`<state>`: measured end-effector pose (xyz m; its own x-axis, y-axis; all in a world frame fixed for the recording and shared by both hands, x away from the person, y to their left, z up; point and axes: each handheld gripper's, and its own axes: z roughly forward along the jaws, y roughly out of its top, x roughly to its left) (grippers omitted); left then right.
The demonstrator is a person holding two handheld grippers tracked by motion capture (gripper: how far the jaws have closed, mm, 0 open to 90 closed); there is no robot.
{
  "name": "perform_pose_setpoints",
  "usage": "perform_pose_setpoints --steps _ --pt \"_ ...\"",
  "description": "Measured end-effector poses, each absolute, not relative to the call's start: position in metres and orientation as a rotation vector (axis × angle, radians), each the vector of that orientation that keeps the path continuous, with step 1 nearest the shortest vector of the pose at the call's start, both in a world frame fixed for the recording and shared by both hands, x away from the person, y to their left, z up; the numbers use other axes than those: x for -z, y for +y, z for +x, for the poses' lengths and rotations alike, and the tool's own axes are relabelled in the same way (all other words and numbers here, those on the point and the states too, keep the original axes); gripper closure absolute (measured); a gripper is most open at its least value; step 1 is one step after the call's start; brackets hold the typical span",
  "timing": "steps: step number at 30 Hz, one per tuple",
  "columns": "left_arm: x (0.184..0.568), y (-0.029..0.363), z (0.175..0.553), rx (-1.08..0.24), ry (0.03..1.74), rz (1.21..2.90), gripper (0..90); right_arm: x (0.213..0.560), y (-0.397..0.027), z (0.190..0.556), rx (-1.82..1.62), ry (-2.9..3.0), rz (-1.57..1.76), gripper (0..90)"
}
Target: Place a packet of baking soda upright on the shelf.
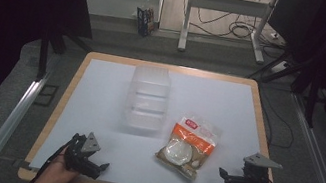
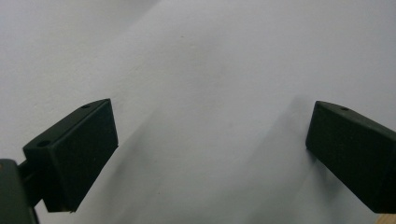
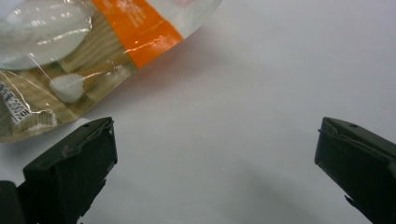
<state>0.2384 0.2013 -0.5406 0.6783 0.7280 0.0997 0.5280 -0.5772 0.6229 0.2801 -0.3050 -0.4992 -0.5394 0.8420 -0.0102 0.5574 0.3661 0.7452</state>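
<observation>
A clear plastic container stands on the white table, back of centre. An orange-and-white snack bag with a clear window lies flat to its right, nearer me. My left gripper rests near the front left edge, open, with bare table between its jaws. My right gripper sits at the front right, just right of the bag, open and holding nothing. In the right gripper view the bag lies at the upper left, past the left jaw, while the gripper itself frames only table.
The table has a wooden rim. Metal rails run along both sides. Behind the table stand a metal frame with cables on the floor and a small dark box.
</observation>
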Motion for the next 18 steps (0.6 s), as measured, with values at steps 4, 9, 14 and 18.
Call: perform_pose_setpoints --steps 4,9,14,18 --pt "0.5407 0.2014 0.2385 -0.467 0.967 2.327 2.1 0.4982 -0.3080 0.2844 -1.046 2.232 1.209 0.0" --pt "0.5408 0.2019 0.2388 -0.460 0.971 2.324 2.1 0.5006 -0.3049 0.2841 -1.024 2.249 1.184 0.0" --pt "0.5405 0.2035 0.2392 -0.453 0.977 2.311 2.1 0.5027 -0.3040 0.2850 -1.016 2.259 1.188 0.0" --pt "0.5390 0.2088 0.2395 -0.425 0.988 2.260 1.8 0.5026 -0.3040 0.2850 -1.023 2.258 1.187 0.0"
